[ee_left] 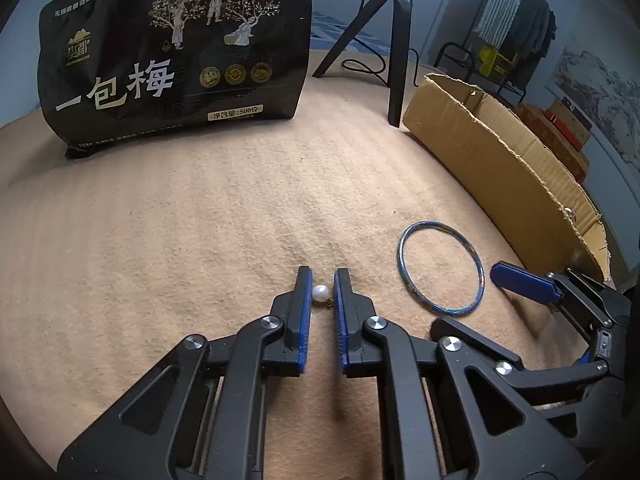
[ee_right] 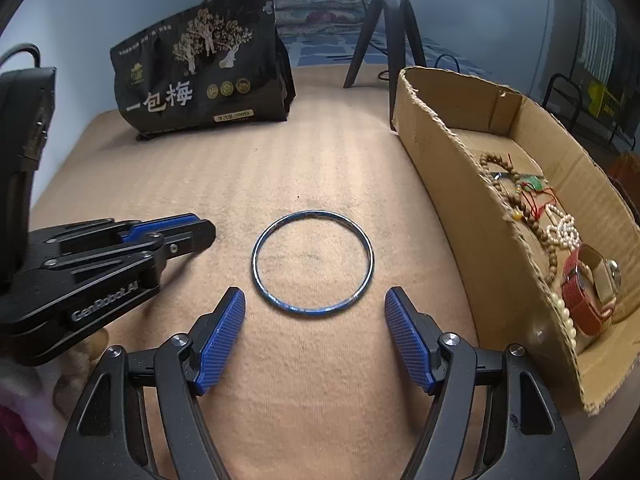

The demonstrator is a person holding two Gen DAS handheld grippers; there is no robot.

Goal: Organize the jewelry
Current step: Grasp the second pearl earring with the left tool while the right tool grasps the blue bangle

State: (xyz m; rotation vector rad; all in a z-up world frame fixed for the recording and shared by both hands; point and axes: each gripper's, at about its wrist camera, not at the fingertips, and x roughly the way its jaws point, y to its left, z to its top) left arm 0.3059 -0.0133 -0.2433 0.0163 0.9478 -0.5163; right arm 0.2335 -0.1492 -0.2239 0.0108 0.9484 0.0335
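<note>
Low wrist cams fwd – shared bangle (ee_left: 440, 268)

Ahead of my right hand-held gripper (ee_right: 315, 336) the tan blanket (ee_right: 320, 380) lies open up to the blue bangle (ee_right: 312, 262). The cardboard box (ee_right: 452, 184) walls off my right side; its top is open above the beads and watch (ee_right: 591, 289). My left hand-held gripper (ee_left: 323, 280) crowds the left. Farther back, the black bag (ee_left: 176, 52) and tripod (ee_left: 396, 40) block the far edge, with a bare gap between them.
</note>
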